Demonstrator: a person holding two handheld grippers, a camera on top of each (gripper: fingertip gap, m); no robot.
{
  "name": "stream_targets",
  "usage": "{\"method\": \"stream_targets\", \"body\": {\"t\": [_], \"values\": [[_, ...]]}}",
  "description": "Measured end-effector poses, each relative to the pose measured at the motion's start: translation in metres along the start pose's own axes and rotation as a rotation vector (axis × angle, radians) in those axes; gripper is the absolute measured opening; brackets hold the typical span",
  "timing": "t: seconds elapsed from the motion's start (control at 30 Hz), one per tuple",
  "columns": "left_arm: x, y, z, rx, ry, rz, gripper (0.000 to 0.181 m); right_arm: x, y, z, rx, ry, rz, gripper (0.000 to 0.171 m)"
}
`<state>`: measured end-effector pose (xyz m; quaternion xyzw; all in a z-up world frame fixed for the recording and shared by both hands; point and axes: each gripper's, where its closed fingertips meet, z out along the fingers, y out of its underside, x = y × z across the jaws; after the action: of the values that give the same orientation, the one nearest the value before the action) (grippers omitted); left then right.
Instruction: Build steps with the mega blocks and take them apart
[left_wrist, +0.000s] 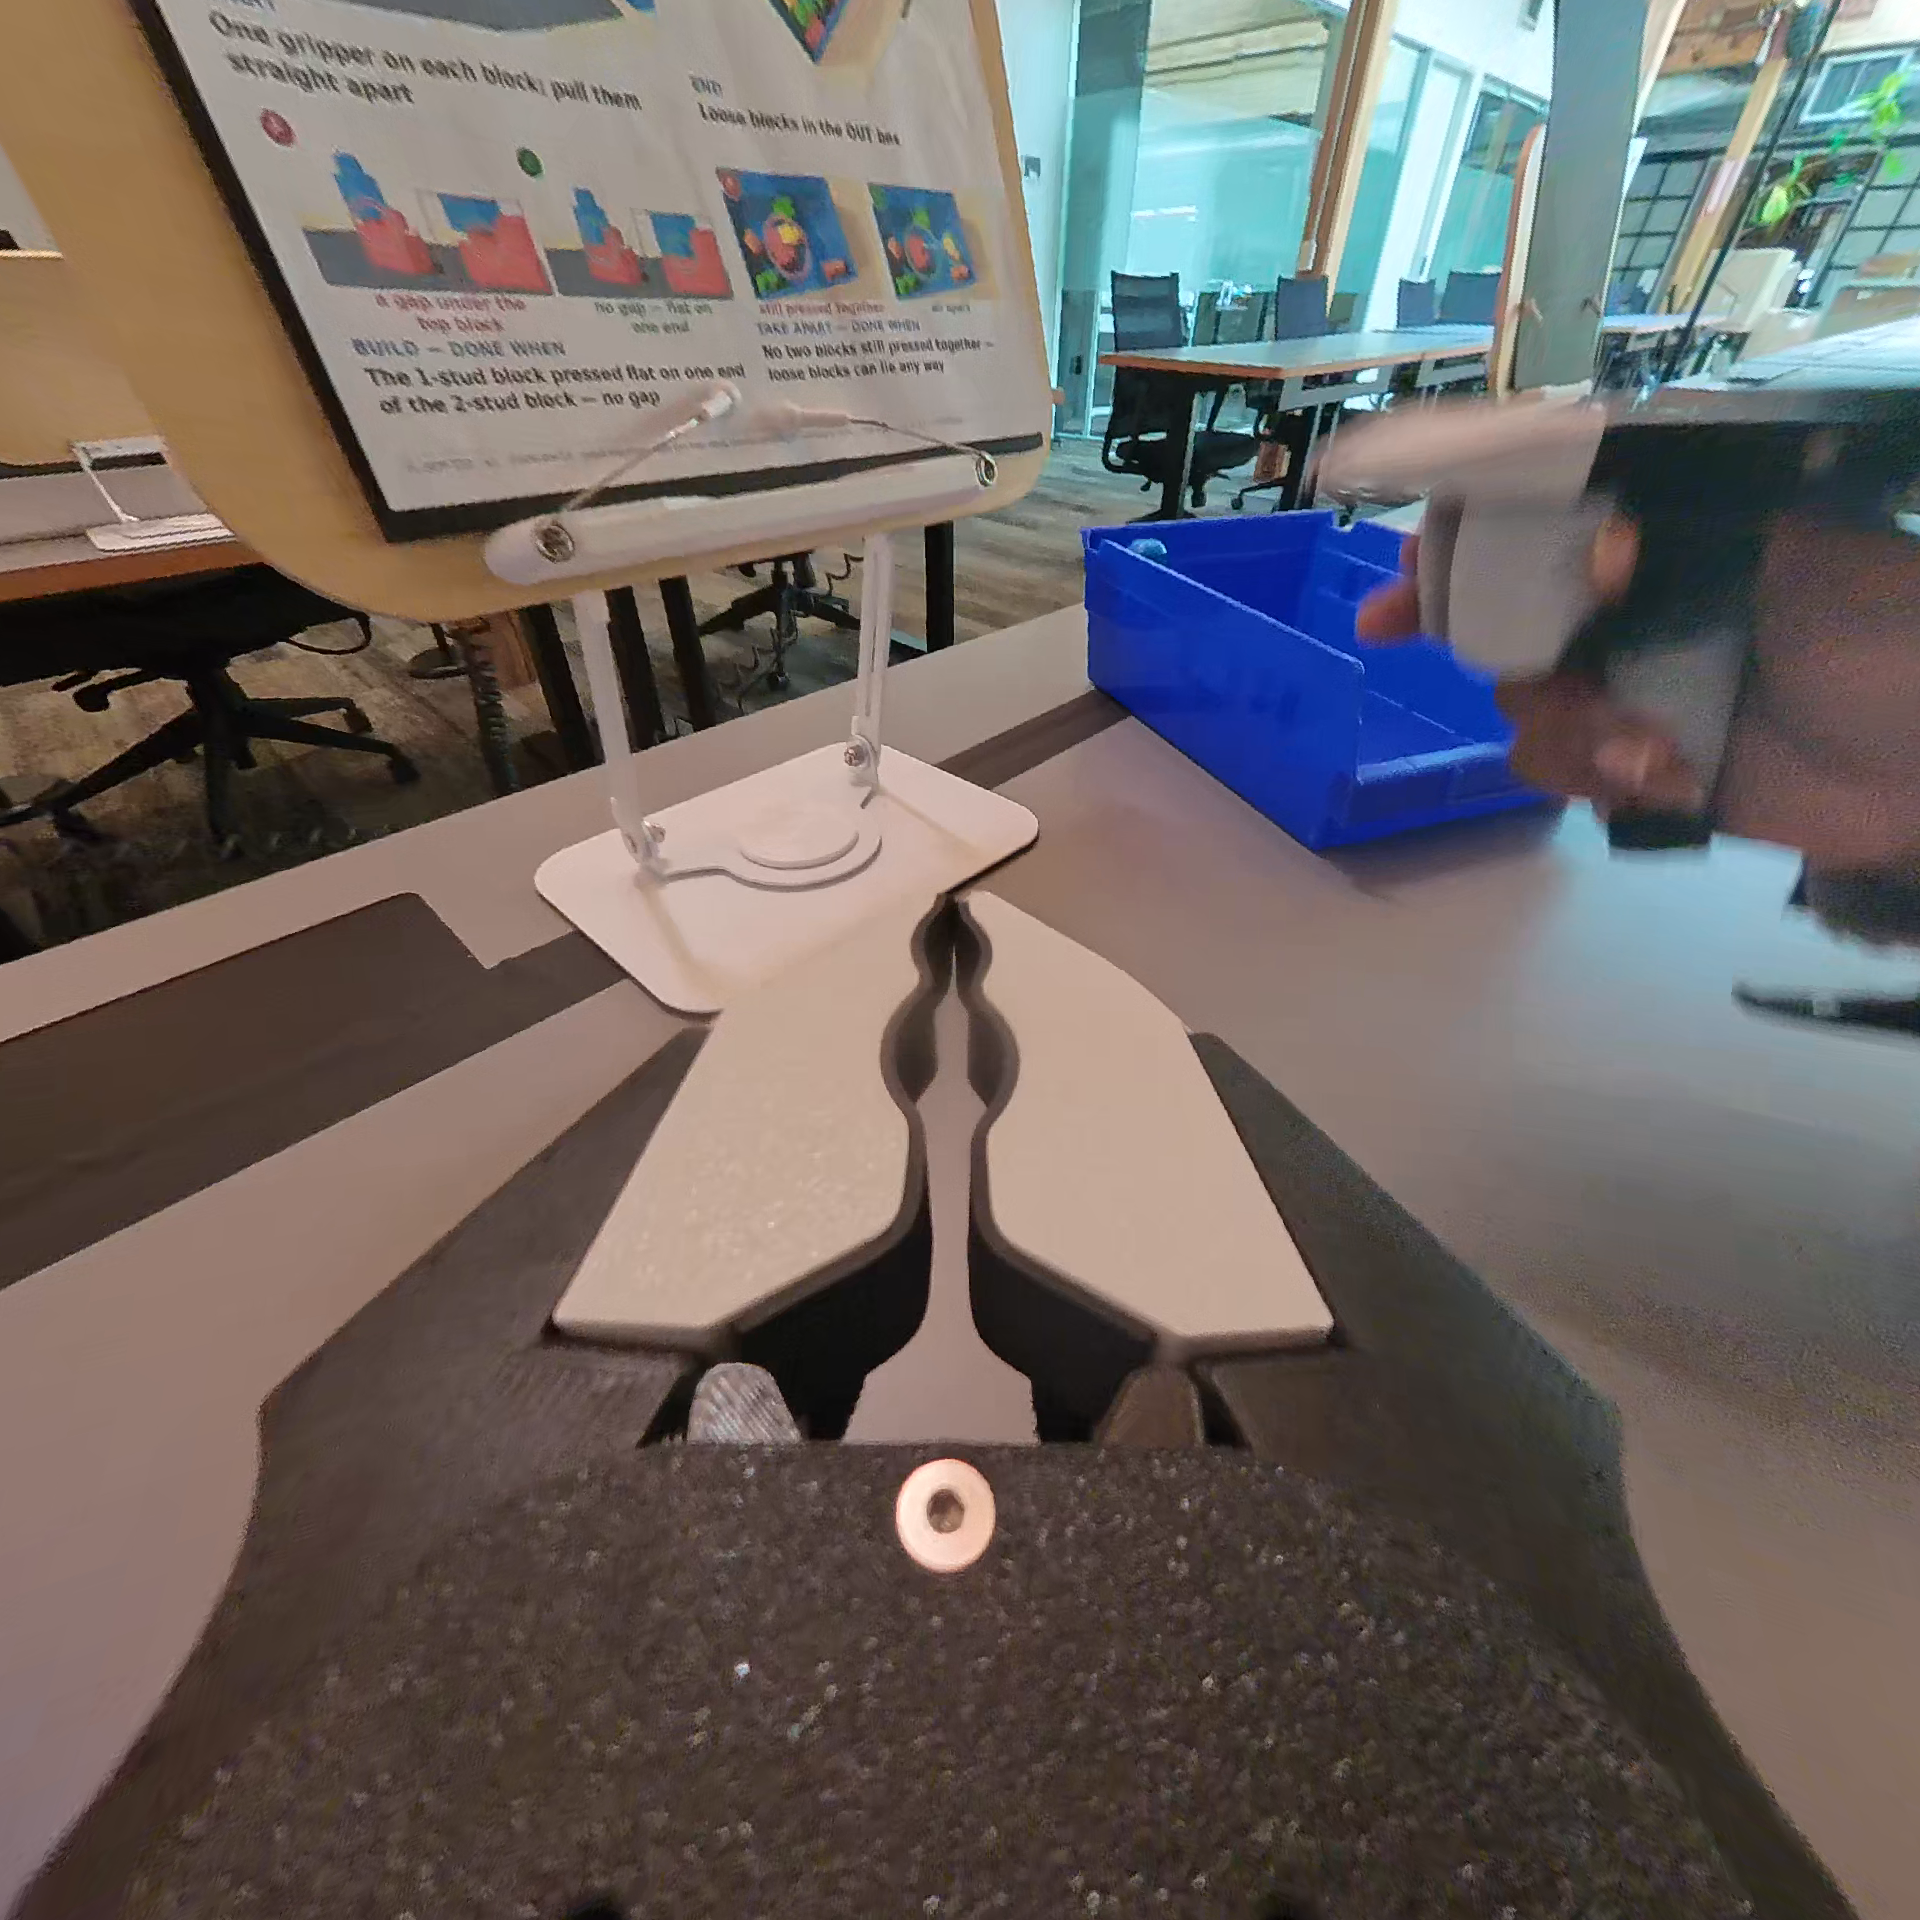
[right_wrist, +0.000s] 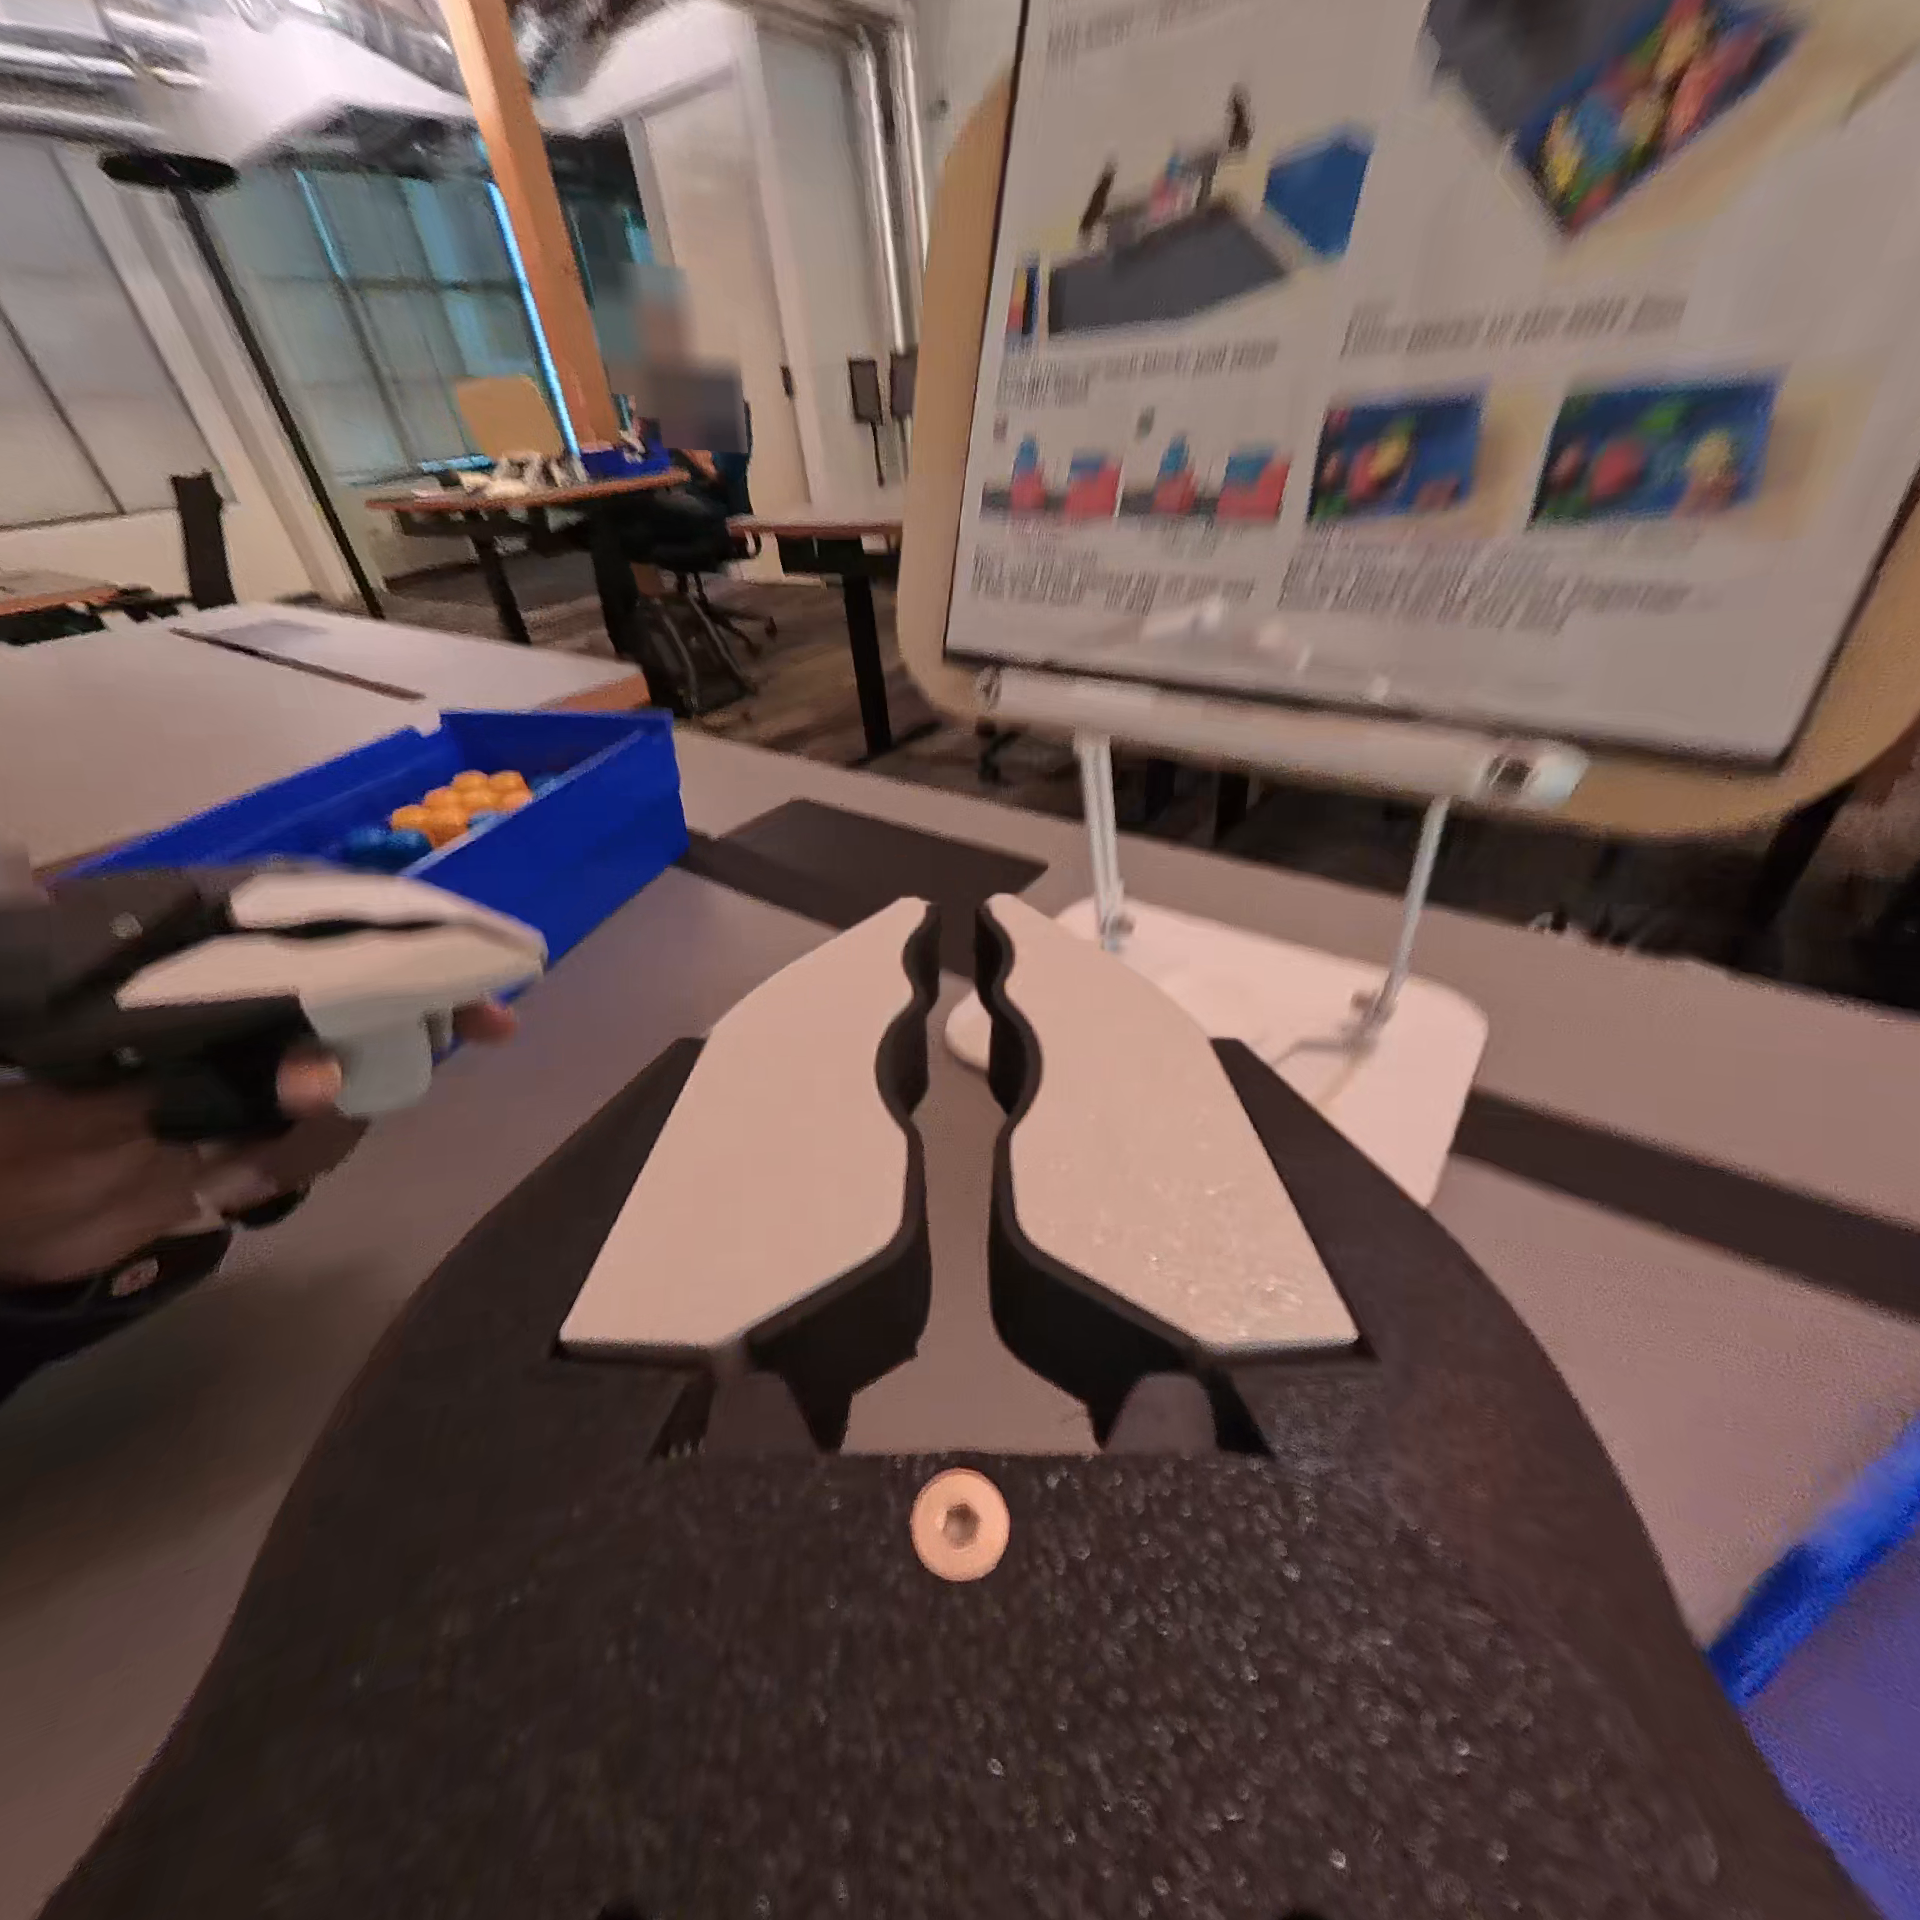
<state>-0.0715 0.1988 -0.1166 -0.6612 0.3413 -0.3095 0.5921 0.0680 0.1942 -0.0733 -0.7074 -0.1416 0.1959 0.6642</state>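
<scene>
We're seeing the right gripper (left_wrist: 1382, 488) smeared by motion blur in the left wrist view, jaws unreadable. The instruction sheet (right_wrist: 1455, 364) is blurring out, its top getting cropped, and the blocks (right_wrist: 468, 805) are sitting mostly hidden inside the blue bin (right_wrist: 582, 831).

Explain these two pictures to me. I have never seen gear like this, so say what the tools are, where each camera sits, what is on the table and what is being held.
No robot here: a person holds a two-finger gripper in each hand, and each carries a camera looking along its fingers. One picture comes from the left gripper, the other from the right gripper. Each view also shows the other gripper off to one side. Both hang over a grey table. The left's fingers are nearly together, the right's slightly apart; neither holds anything. On the table stands an instruction sheet on a white stand. To one side is a blue bin holding orange and blue blocks; another blue bin sits opposite.
</scene>
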Motion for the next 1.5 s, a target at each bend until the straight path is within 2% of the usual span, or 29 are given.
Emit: {"method": "stream_targets", "body": {"t": [0.13, 0.27, 0.43, 0.5, 0.6, 0.7, 0.8, 0.87, 0.97, 1.13, 1.3, 1.5], "values": [[-0.006, -0.013, -0.007, 0.029, -0.031, 0.009, 0.0, -0.007, 0.052, 0.003, -0.017, 0.057, 0.061, 0.0], [-0.024, -0.041, -0.024, 0.063, -0.091, 0.058, 0.0, -0.006, 0.066, 0.003, -0.012, 0.043, 0.049, 0.0], [-0.097, -0.071, -0.075, -0.013, -0.22, 0.046, 0.0, -0.003, 0.065, 0.0, 0.005, 0.029, 0.061, 0.0], [-0.139, -0.071, -0.1, -0.117, -0.291, 0.042, 0.011, -0.004, 0.065, 0.0, 0.004, 0.021, 0.051, 0.0], [-0.204, -0.045, -0.135, -0.381, -0.384, 0.05, 0.024, -0.009, 0.064, 0.002, 0.009, -0.001, 0.045, 0.0], [-0.255, -0.003, -0.17, -0.673, -0.441, 0.018, 0.029, -0.012, 0.068, 0.004, -0.003, -0.021, 0.051, 0.0], [-0.277, 0.043, -0.194, -0.898, -0.444, -0.111, 0.035, -0.014, 0.071, 0.006, -0.016, -0.033, 0.049, 0.0], [-0.288, 0.066, -0.202, -0.985, -0.47, -0.146, 0.036, -0.014, 0.072, 0.006, -0.02, -0.031, 0.041, 0.0], [-0.3, 0.091, -0.207, -1.078, -0.517, -0.173, 0.038, -0.013, 0.074, 0.006, -0.028, -0.033, 0.04, 0.0], [-0.308, 0.109, -0.206, -1.162, -0.565, -0.229, 0.037, -0.014, 0.077, 0.008, -0.038, -0.045, 0.054, 0.0], [-0.318, 0.109, -0.204, -1.205, -0.649, -0.214, 0.027, -0.017, 0.078, 0.009, -0.046, -0.059, 0.054, 0.0], [-0.318, 0.111, -0.204, -1.262, -0.669, -0.126, 0.032, -0.017, 0.076, 0.007, -0.043, -0.065, 0.06, 0.0]]}}
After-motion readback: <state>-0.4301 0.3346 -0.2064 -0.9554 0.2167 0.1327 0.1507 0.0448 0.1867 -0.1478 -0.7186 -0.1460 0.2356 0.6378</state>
